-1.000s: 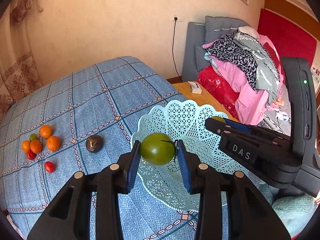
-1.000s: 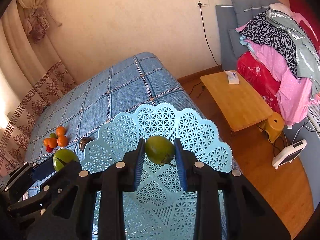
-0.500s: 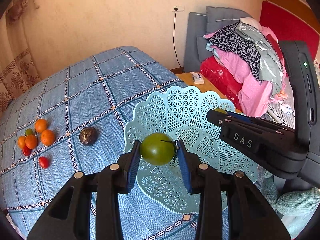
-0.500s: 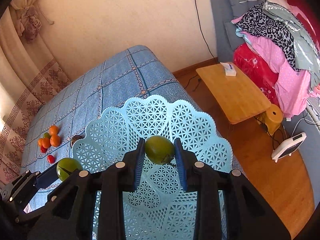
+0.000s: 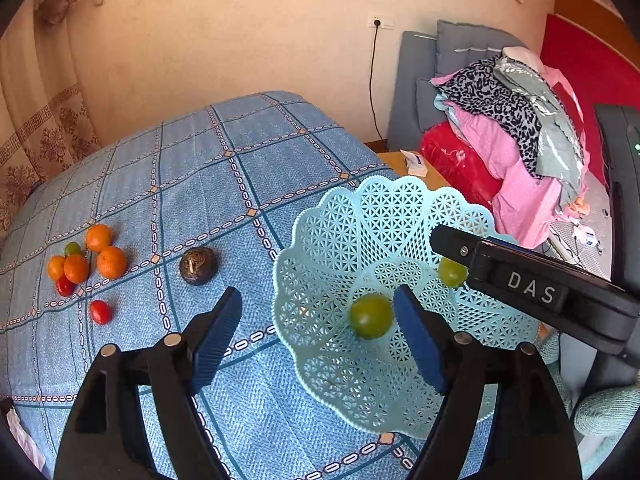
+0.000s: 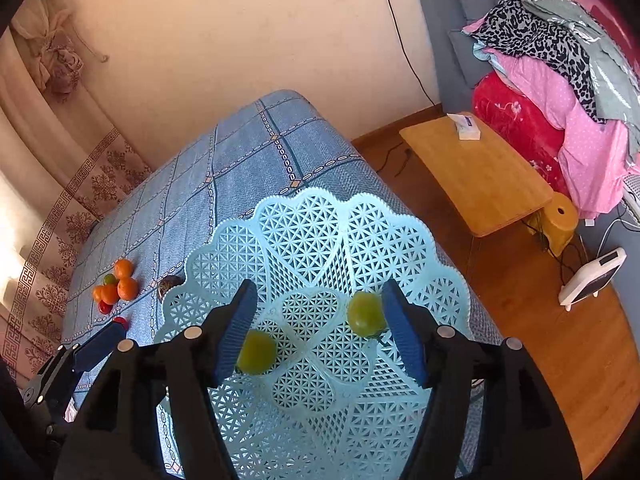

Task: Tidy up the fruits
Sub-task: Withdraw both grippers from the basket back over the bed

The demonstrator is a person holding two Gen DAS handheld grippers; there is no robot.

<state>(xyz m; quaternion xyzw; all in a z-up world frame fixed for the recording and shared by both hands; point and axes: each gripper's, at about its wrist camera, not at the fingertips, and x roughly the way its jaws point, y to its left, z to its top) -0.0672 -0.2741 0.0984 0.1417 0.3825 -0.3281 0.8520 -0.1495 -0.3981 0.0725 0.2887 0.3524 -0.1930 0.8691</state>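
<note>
A light blue lattice basket (image 5: pixel 384 216) (image 6: pixel 304 224) stands on the blue checked bedspread. Two green fruits lie in it: one (image 5: pixel 370 316) (image 6: pixel 256 352) near the middle, one (image 5: pixel 452 272) (image 6: pixel 364 314) further right. My left gripper (image 5: pixel 318 336) is open above the basket's left side, the first green fruit just inside its right pad. My right gripper (image 6: pixel 320 328) is open above the basket; the second fruit sits by its right pad. Both are empty.
On the bedspread at the left lie several oranges (image 5: pixel 110 262) (image 6: pixel 128 288), small red fruits (image 5: pixel 100 312), a small green one (image 5: pixel 73 248) and a dark brown fruit (image 5: pixel 198 266). A low wooden table (image 6: pixel 476 176) and a pile of clothes (image 6: pixel 560 80) are at the right.
Both grippers have opened and let go of their green fruits, which now lie in the basket. Both grippers have moved further over the basket.
</note>
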